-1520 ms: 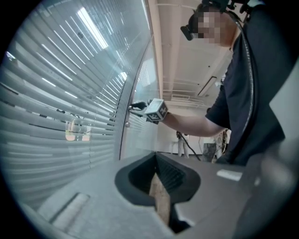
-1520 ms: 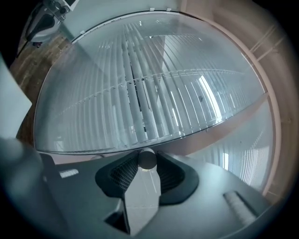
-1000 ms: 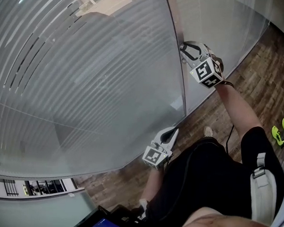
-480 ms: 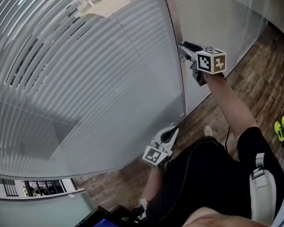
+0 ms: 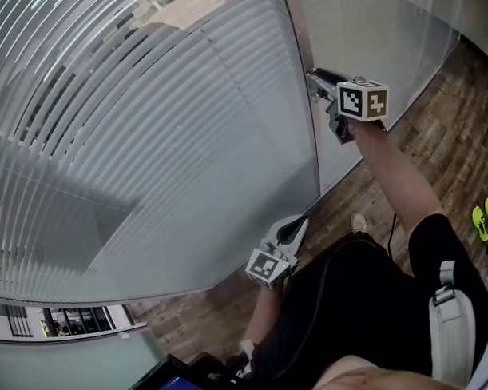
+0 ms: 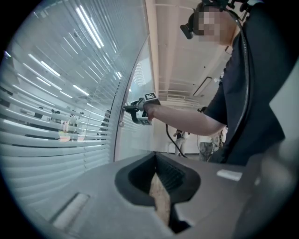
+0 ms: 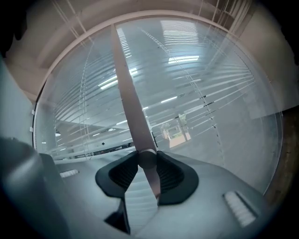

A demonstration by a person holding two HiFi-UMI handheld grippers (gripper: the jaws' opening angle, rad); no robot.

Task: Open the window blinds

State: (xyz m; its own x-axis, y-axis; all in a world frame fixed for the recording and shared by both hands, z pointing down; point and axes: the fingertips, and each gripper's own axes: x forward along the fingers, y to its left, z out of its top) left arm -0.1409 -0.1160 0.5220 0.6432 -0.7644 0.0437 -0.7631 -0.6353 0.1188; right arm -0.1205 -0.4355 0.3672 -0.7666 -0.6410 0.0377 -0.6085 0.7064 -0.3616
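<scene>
Blinds knob [image 7: 146,158] clamped between right claw [image 5: 320,79] jaws (on frame [image 7: 128,93]).

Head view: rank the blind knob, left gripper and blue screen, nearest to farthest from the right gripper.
1. The knob, clamped in the right gripper, at the frame.
2. The left gripper, lower, by the waist.
3. The blue screen, bottom edge.

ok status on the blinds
Right gripper shut on knob. Left gripper shut, empty. Slats partly open at upper left. Nothing in the way.
</scene>
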